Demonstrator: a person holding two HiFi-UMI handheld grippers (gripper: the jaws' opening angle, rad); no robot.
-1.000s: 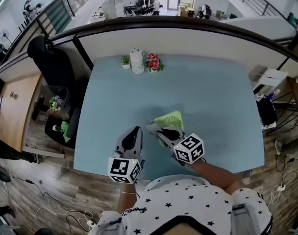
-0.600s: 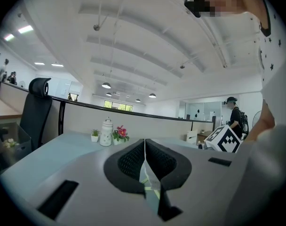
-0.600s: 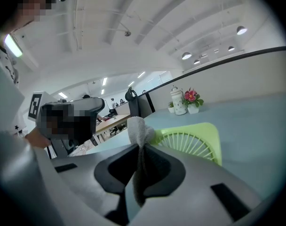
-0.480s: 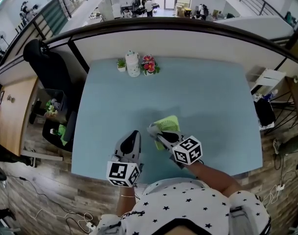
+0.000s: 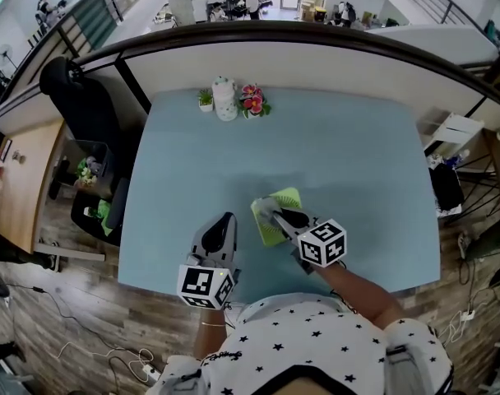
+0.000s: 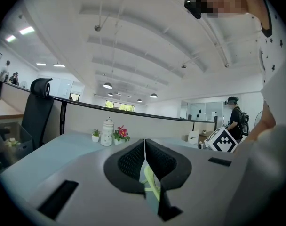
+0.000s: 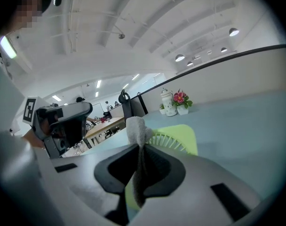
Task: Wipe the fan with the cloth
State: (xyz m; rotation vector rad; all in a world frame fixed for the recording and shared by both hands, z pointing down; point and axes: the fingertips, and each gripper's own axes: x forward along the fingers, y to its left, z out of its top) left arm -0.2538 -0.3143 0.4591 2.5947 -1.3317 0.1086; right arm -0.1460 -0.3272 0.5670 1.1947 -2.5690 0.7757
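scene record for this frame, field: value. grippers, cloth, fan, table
left hand-held gripper: shut, left of the fan, not touching it; lime-green sliver low in its gap, unidentified
right hand-held gripper: shut on cloth
cloth: grey, tuft sticks out past the jaws, over the fan
fan: lime green, on table, near the person
table: light blue; white jar and flowers at far edge

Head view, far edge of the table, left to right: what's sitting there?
Small potted plant → white jar → pink flowers.
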